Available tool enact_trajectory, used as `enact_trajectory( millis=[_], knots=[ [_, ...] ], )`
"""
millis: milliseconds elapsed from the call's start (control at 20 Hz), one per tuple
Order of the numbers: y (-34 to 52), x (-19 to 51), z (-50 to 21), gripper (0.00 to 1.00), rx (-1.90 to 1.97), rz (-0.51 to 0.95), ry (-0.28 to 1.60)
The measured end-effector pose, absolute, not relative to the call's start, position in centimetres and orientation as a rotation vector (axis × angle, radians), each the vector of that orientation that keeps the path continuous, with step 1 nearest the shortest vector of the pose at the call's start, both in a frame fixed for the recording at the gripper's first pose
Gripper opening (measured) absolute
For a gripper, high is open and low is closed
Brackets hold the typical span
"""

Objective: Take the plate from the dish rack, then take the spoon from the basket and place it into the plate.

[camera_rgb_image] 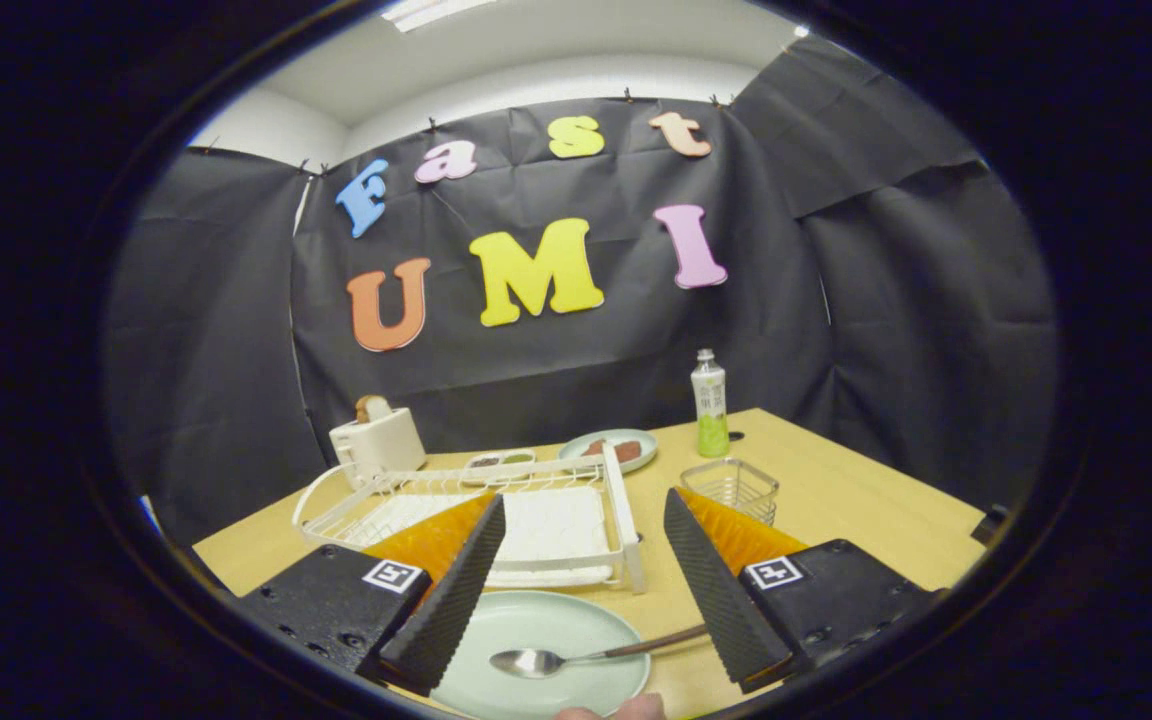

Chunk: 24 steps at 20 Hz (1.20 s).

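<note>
Between our tool's [584, 580] spread fingers, the spoon [576, 658] lies in the pale green plate [546, 655] on the table [836, 500].
We hold nothing. We judge the spoon light, stiff and slippery at its metal bowl, best pinched across the brown handle; the plate looks fragile, before the empty dish rack [476, 510] and wire basket [731, 487].

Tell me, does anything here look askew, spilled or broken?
Nothing stands out. The spoon lies in the plate between the open gripper fingers, its handle over the rim. The rack and basket stand upright beyond them.
</note>
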<state>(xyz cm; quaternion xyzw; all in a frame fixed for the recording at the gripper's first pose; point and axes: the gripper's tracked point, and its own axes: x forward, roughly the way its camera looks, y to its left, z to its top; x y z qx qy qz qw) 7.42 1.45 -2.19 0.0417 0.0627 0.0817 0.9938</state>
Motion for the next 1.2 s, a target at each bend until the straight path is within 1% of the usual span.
enact_trajectory(
  millis=[250, 500, 850, 1050, 1200],
  knots=[
    [2.4, 5.6, 0.2, 1.0, -0.017, 0.176, 0.036],
    [2.6, 3.3, 0.6, 1.0, -0.018, 0.183, 0.016],
    [2.5, -0.1, 1.6, 1.0, -0.053, 0.101, -0.045],
    [3.2, -2.2, 3.0, 1.0, -0.054, 0.104, -0.093],
    [4.4, -3.0, 3.0, 1.0, -0.001, 0.126, -0.085]
  ],
)
